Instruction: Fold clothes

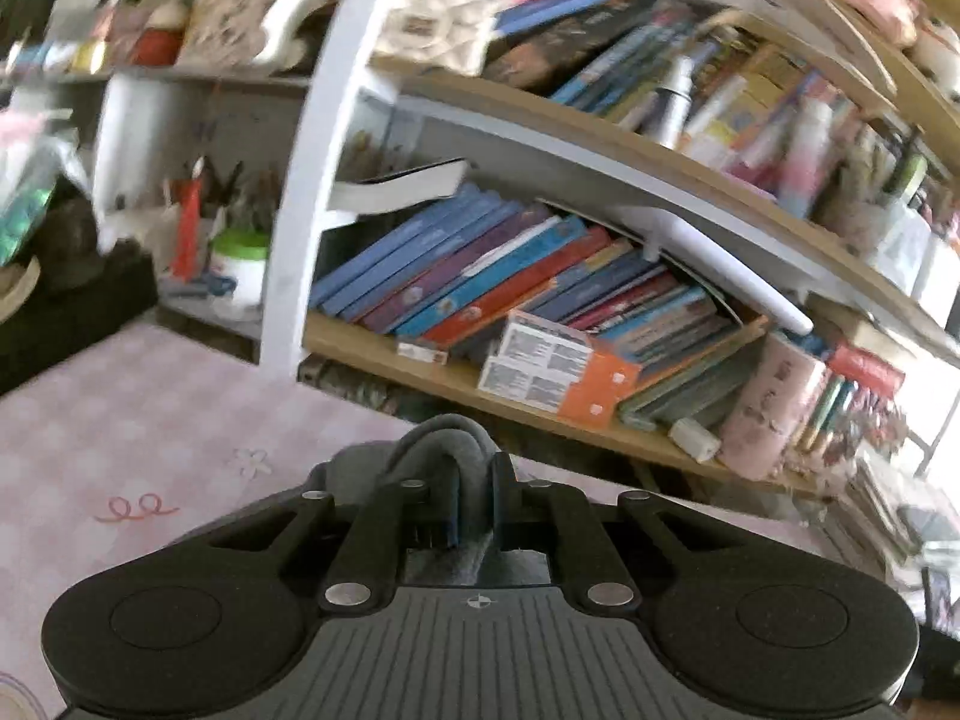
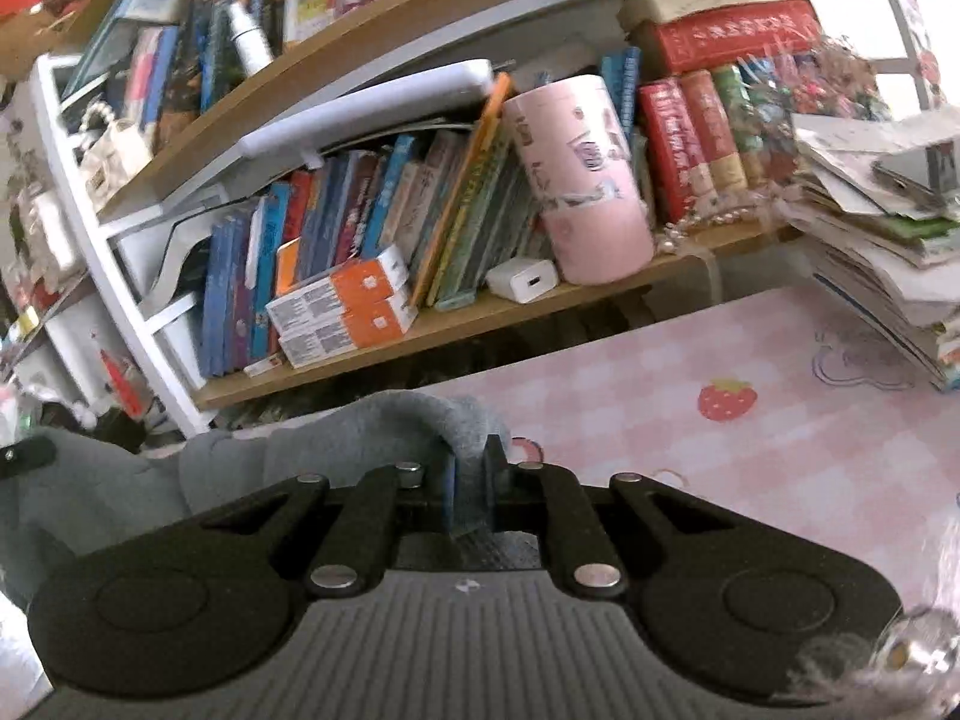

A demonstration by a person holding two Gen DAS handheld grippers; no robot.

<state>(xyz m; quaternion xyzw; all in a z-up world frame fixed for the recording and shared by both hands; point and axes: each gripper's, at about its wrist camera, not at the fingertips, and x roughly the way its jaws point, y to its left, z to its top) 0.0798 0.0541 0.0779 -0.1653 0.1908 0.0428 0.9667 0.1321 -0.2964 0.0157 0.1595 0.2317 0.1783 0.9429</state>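
A grey garment (image 2: 120, 480) is held up by both grippers above a pink checked table cover (image 2: 750, 450). My left gripper (image 1: 474, 480) is shut on a bunched fold of the grey garment (image 1: 438, 438), which loops over the fingertips. My right gripper (image 2: 471, 468) is shut on another edge of it, and the cloth trails off to the left and down. Most of the garment is hidden below both grippers.
A bookshelf (image 1: 456, 378) full of books stands just behind the table, with orange-and-white boxes (image 2: 342, 306), a pink cylinder (image 2: 582, 180) and a white charger (image 2: 522, 279). A stack of papers (image 2: 888, 228) sits at the right. The cover also shows in the left wrist view (image 1: 150, 420).
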